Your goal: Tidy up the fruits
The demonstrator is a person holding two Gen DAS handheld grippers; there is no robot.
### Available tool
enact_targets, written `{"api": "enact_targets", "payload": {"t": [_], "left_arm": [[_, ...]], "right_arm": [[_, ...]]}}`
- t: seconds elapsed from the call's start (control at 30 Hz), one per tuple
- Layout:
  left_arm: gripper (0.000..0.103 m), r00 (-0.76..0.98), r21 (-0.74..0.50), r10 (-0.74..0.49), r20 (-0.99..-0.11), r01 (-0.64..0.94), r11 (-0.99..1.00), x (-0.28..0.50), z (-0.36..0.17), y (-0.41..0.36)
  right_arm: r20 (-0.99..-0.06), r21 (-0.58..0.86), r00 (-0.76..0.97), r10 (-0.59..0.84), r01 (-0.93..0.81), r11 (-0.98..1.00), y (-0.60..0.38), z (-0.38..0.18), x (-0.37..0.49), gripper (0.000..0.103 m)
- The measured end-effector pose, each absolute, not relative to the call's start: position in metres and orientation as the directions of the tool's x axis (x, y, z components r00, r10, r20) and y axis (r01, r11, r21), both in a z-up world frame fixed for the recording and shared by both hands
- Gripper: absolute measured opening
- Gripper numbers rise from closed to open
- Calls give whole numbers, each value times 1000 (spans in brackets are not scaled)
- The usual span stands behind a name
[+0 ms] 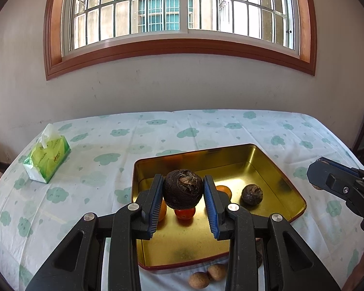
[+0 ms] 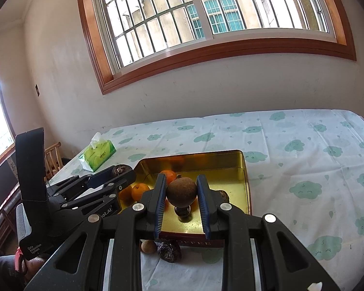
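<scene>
A: Left tongs [image 1: 183, 195] first. We see them pinching a dark wrinkled fruit [image 1: 182, 189] between the blue pads [image 1: 155, 205], held up over the gold tin [image 1: 276, 172].

B: Agreed. Below that fruit, in the tin, we have a red fruit [image 1: 185, 213], and an orange [image 1: 161, 210] just behind the left pad. Another orange [image 1: 224, 191] peeks out past the right pad, and a second dark wrinkled fruit [image 1: 252, 194] sits further right of it on the tin floor.

A: Right tongs [image 2: 182, 197]?

B: We see them clamped on a brown round fruit [image 2: 182, 192], also raised over the tin [image 2: 245, 181], near its front wall. Its reflection shows on the gold floor straight below.

A: Left of those tongs in the tin we count oranges [image 2: 139, 191], and one more orange [image 2: 169, 175] beyond the left pad. A dark fruit edge shows just right of the right pad; we can't tell more.

B: On the cloth, under the right tongs in front of the tin: a small tan fruit [image 2: 148, 246] and a dark wrinkled one [image 2: 169, 252], side by side. The left view shows two tan fruits [image 1: 207, 276] in front of the tin, touching.

A: Tissue pack [image 1: 47, 158] far left of the left tongs, on the tablecloth [image 1: 206, 131]. Both tongs are close together, side by side.
</scene>
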State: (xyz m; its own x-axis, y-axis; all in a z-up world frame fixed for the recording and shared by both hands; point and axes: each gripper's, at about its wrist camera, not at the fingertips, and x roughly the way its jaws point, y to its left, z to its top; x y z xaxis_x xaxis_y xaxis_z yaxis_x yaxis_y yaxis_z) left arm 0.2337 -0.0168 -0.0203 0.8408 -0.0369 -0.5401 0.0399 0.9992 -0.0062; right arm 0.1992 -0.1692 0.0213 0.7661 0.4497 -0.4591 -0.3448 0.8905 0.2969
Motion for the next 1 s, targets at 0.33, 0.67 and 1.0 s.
{"api": "enact_targets", "payload": {"t": [0.33, 0.67, 1.0], "left_arm": [[34, 835, -10, -33, -549, 32, 999, 243, -29, -15], [34, 834, -13, -29, -551, 27, 1000, 248, -34, -13], [34, 833, -16, -21, -553, 14, 1000, 259, -42, -8]], "right_arm": [[-467, 303, 762, 448, -338, 891, -167, 13, 207, 24], [-479, 310, 760, 439, -322, 895, -166, 5, 216, 24], [-489, 312, 758, 432, -310, 898, -167, -4, 227, 24]]}}
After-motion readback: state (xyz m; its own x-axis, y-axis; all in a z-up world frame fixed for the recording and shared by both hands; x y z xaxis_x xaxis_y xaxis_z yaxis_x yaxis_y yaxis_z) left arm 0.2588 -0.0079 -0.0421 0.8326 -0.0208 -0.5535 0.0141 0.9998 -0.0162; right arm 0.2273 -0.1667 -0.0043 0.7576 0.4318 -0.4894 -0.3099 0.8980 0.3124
